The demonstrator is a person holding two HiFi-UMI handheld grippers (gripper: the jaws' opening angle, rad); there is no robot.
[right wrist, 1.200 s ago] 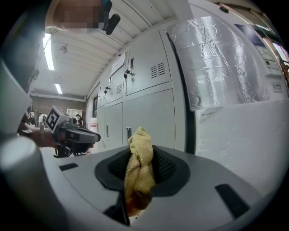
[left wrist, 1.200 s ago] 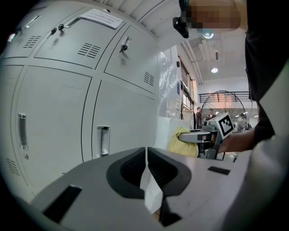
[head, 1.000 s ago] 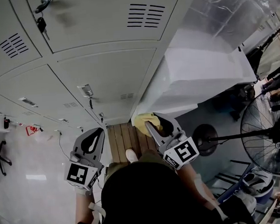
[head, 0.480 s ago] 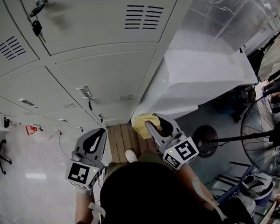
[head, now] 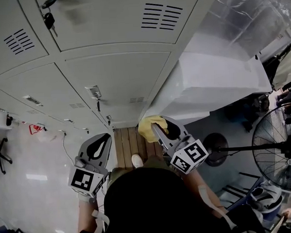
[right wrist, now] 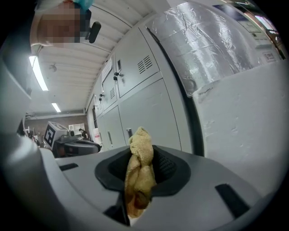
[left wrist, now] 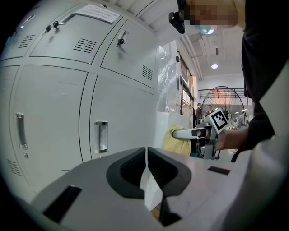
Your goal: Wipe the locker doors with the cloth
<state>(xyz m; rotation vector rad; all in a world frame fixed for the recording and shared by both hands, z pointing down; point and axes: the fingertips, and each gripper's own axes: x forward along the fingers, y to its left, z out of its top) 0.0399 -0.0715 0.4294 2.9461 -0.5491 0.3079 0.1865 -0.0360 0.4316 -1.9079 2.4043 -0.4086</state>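
Grey locker doors (head: 109, 76) fill the upper left of the head view, and the nearest lower door (left wrist: 117, 122) with its handle (left wrist: 100, 135) shows in the left gripper view. A yellow cloth (head: 147, 127) is bunched in my right gripper (head: 160, 128), which is shut on it near the base of the locker bank's right end. In the right gripper view, the cloth (right wrist: 139, 171) stands up between the jaws. My left gripper (head: 104, 138) hangs lower left, a short way off the lockers. It (left wrist: 146, 155) is shut with nothing in it.
A white, foil-wrapped cabinet (head: 216, 75) stands right of the lockers. A standing fan (head: 278, 150) is at the far right, with its round base (head: 215, 146) on the floor. Keys (head: 48, 19) hang from an upper door. Wooden slats (head: 127, 143) lie underfoot.
The head view has shifted slightly. Both grippers keep about the same places, and the cloth stays in the right one.
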